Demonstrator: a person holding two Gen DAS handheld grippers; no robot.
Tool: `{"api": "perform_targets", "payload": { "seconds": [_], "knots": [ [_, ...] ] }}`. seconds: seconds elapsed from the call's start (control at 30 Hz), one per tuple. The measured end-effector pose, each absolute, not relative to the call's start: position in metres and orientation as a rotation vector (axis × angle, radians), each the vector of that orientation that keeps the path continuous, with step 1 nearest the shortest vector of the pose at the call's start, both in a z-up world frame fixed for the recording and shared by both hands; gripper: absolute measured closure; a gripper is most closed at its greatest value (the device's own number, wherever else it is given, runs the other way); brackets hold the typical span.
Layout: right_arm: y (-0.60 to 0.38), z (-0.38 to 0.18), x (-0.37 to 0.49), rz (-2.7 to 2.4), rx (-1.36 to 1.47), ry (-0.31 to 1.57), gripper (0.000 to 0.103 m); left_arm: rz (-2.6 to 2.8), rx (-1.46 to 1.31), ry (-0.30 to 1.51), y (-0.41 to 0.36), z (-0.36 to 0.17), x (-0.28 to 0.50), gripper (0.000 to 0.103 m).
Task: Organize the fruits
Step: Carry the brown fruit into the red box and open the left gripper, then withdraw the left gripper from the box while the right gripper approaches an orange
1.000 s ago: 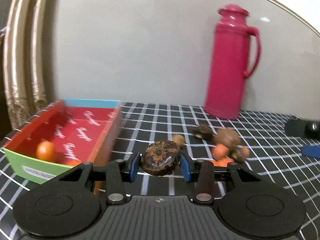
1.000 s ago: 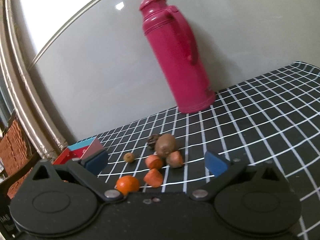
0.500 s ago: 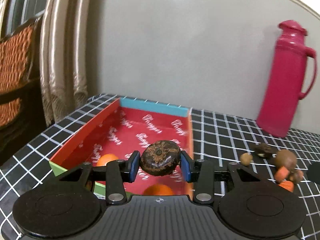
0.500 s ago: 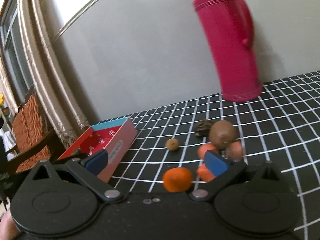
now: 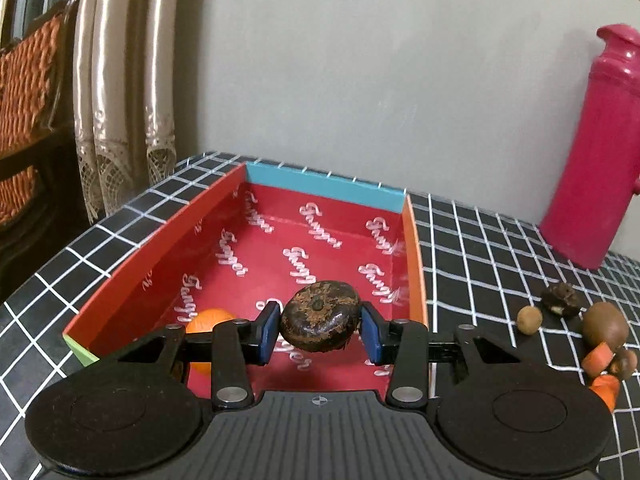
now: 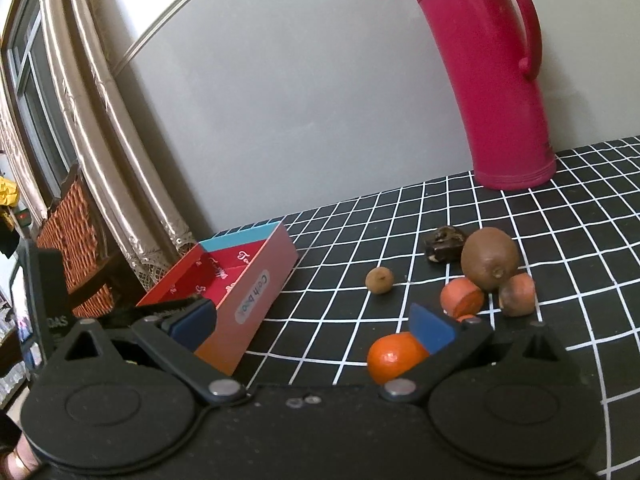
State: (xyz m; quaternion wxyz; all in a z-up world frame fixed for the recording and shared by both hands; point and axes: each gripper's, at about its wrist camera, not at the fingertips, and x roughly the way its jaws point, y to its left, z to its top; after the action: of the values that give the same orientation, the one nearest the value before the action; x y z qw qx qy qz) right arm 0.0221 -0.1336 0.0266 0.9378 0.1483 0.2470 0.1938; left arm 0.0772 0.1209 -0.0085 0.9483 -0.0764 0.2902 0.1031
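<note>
My left gripper (image 5: 320,330) is shut on a dark brown wrinkled fruit (image 5: 319,323) and holds it above the near end of a red open box (image 5: 280,240). An orange (image 5: 206,320) lies inside the box at its near left. My right gripper (image 6: 314,324) is open and empty, low over the table. An orange (image 6: 394,356) sits just in front of its right finger. Beyond it lie a kiwi (image 6: 489,258), orange fruit pieces (image 6: 462,298), a small brown round fruit (image 6: 379,279) and a dark shrivelled fruit (image 6: 444,242). The box also shows in the right wrist view (image 6: 248,292).
A tall pink thermos (image 6: 488,76) stands by the grey wall at the back right. The table has a black cloth with a white grid (image 6: 560,240). Curtains (image 5: 120,80) and a wicker chair (image 5: 24,92) are beyond the table's left edge.
My left gripper has carried the dark fruit leftward from the fruit pile to above the red box. My right gripper has swung toward the fruit pile and come closer to the orange.
</note>
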Motion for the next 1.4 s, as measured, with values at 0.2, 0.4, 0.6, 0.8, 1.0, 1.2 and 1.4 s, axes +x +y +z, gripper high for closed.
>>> {"api": "perform_targets", "payload": {
  "seconds": [0.2, 0.4, 0.6, 0.8, 1.0, 1.2, 1.4],
  "knots": [
    [-0.13, 0.026, 0.027, 0.401, 0.324, 0.508, 0.0, 0.217, -0.136, 0.618, 0.122, -0.012, 0.08, 0.06],
    [-0.127, 0.025, 0.028, 0.395, 0.303, 0.516, 0.0, 0.219, -0.156, 0.609, 0.126, -0.009, 0.075, 0.06],
    [-0.135, 0.024, 0.026, 0.367, 0.301, 0.52, 0.0, 0.215, -0.154, 0.562, 0.128, -0.001, 0.061, 0.049],
    [-0.148, 0.027, 0.02, 0.333, 0.288, 0.511, 0.0, 0.208, -0.12, 0.492, 0.116, 0.01, 0.042, 0.024],
    [-0.166, 0.026, 0.012, 0.275, 0.274, 0.507, 0.0, 0.157, -0.12, 0.484, 0.099, 0.014, 0.025, 0.022],
    [-0.177, 0.022, 0.006, 0.23, 0.231, 0.523, 0.0, 0.079, -0.072, 0.486, 0.067, 0.012, 0.005, 0.018],
    [-0.177, 0.02, 0.002, 0.224, 0.18, 0.53, 0.009, 0.054, -0.047, 0.483, 0.054, 0.011, -0.009, 0.016]
  ]
}}
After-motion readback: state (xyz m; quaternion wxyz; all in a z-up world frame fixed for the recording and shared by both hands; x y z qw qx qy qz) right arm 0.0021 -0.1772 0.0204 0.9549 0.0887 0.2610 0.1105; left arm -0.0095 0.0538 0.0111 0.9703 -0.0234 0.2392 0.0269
